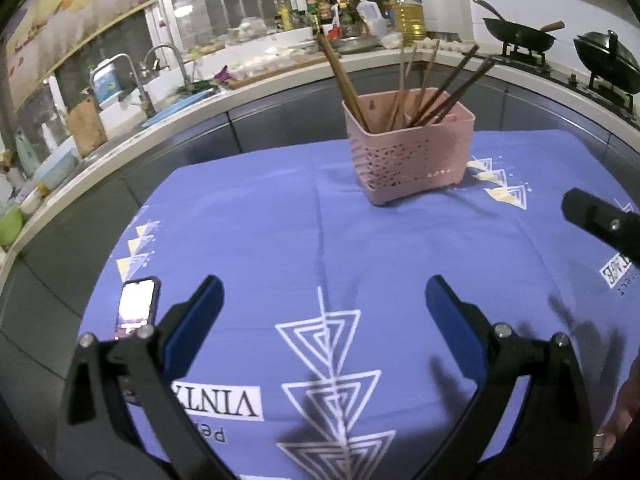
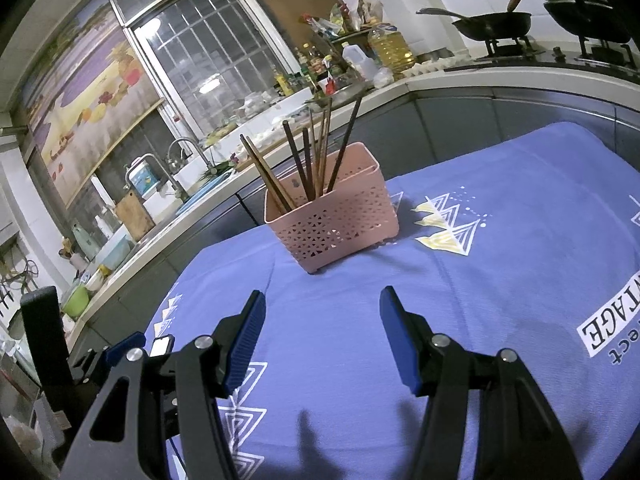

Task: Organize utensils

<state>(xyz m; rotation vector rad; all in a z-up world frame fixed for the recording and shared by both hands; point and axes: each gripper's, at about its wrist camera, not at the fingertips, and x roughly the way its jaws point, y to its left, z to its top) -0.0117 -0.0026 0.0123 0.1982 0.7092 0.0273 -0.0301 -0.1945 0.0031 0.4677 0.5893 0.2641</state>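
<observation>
A pink perforated basket stands upright on the blue printed cloth that covers the table, toward twelve o'clock from the left gripper and well apart from it. Wooden chopsticks stand in the basket, one pair leaning toward eleven o'clock in the left corner, the others fanning toward one and two o'clock. The left gripper hovers over the cloth with its blue pads spread wide and nothing between them. From the right wrist view the same basket sits at about twelve o'clock, its chopsticks splayed like a fan, and the right gripper also has its pads held wide apart, holding nothing. The stretch of cloth between each gripper and the basket is bare apart from the white triangle prints. A phone with a lit screen lies flat on the cloth at about nine o'clock of the left gripper, just beside its left finger. At three o'clock in the left view a black part of the right gripper reaches in over the cloth. Behind the table runs a kitchen counter: a sink with curved taps at ten o'clock, a cluster of bottles with a large jug of yellow oil at twelve o'clock, and two black woks on burners at two o'clock.
</observation>
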